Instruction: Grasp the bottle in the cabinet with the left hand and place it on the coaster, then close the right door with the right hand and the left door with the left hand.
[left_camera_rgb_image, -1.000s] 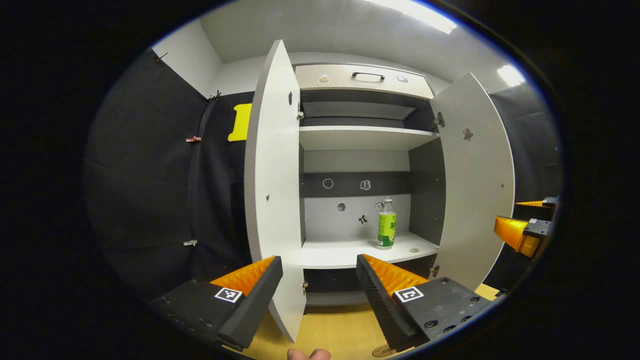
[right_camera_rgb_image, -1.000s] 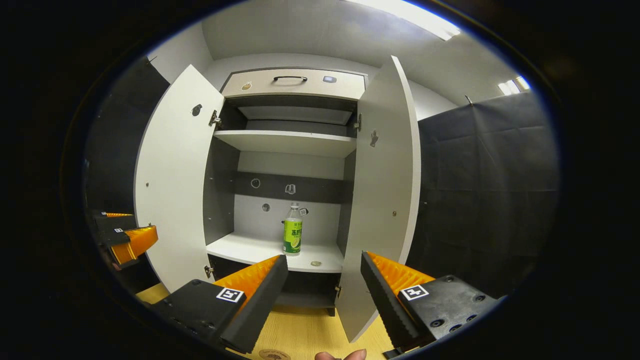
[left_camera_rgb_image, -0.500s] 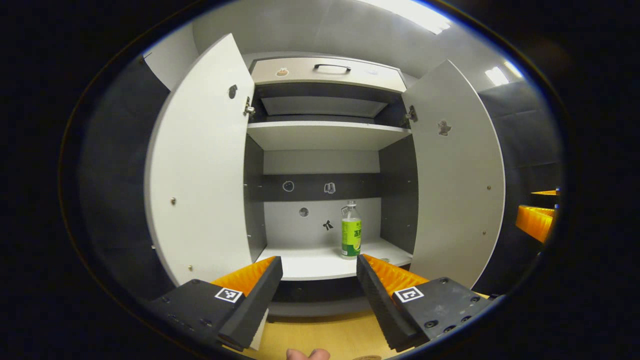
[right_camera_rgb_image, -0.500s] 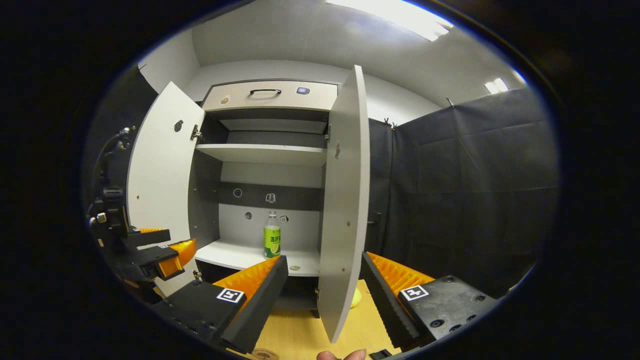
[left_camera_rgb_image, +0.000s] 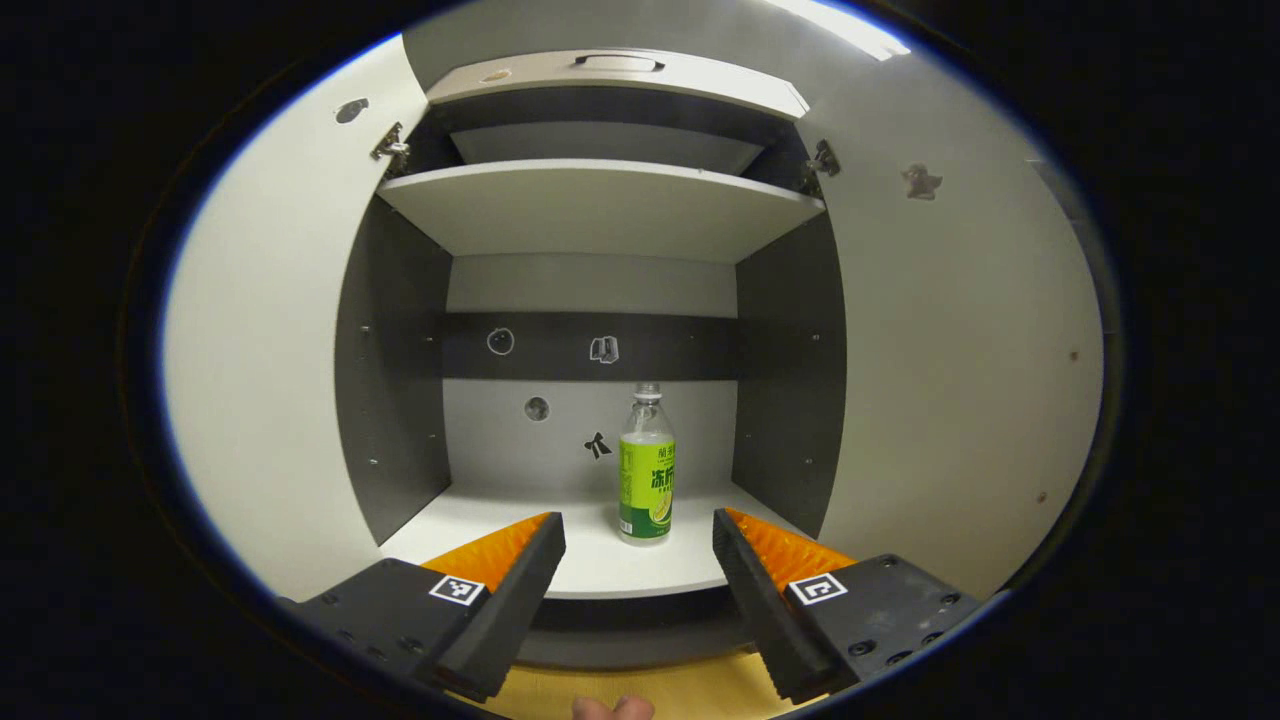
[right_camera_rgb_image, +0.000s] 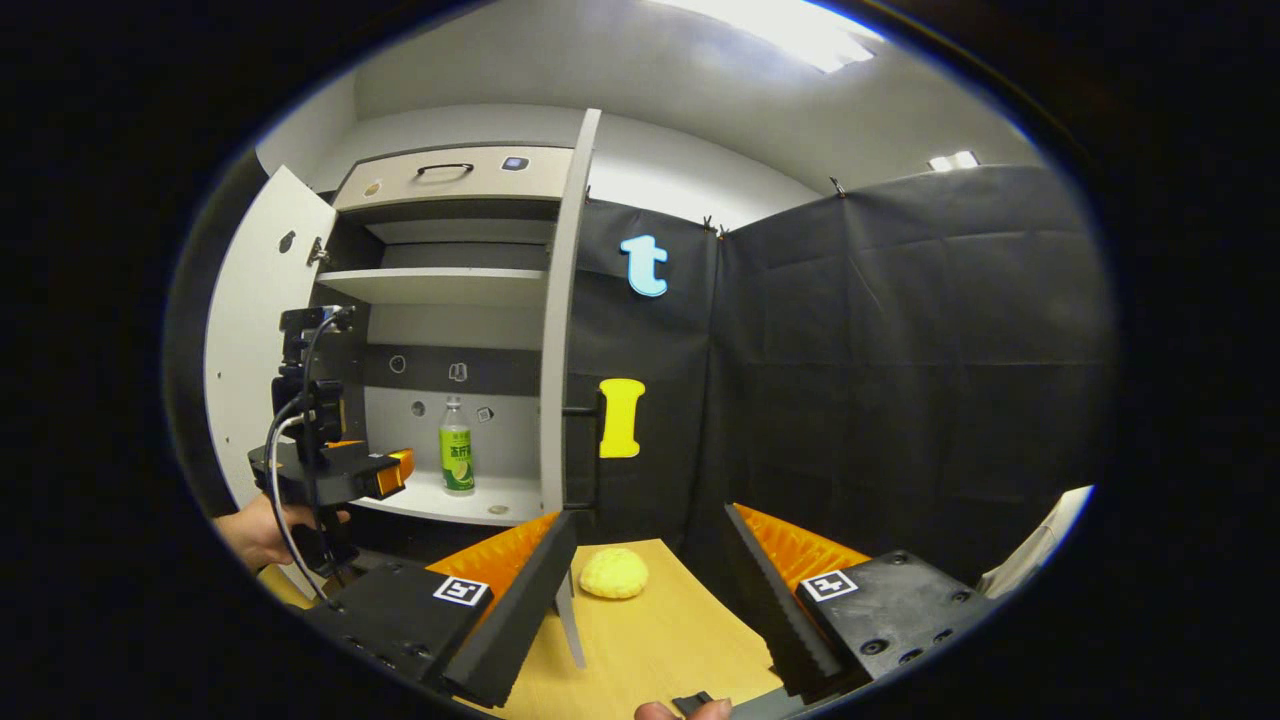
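Observation:
A clear bottle with a green label stands upright on the lower shelf of the open cabinet. My left gripper is open and sits just in front of the shelf, with the bottle lined up between its fingers but farther in. Both doors stand open, the left door and the right door. In the right gripper view the bottle is at the left, with the left gripper in a hand close before it. My right gripper is open and empty, beside the edge-on right door.
A yellow lumpy object lies on the wooden table near the right door's foot. An upper shelf and a drawer with a handle sit above the bottle. Black cloth walls the right side.
My left gripper has moved forward to the cabinet, so the bottle is larger and centred between its fingers. The right gripper has swung to the right, and the right door is edge-on.

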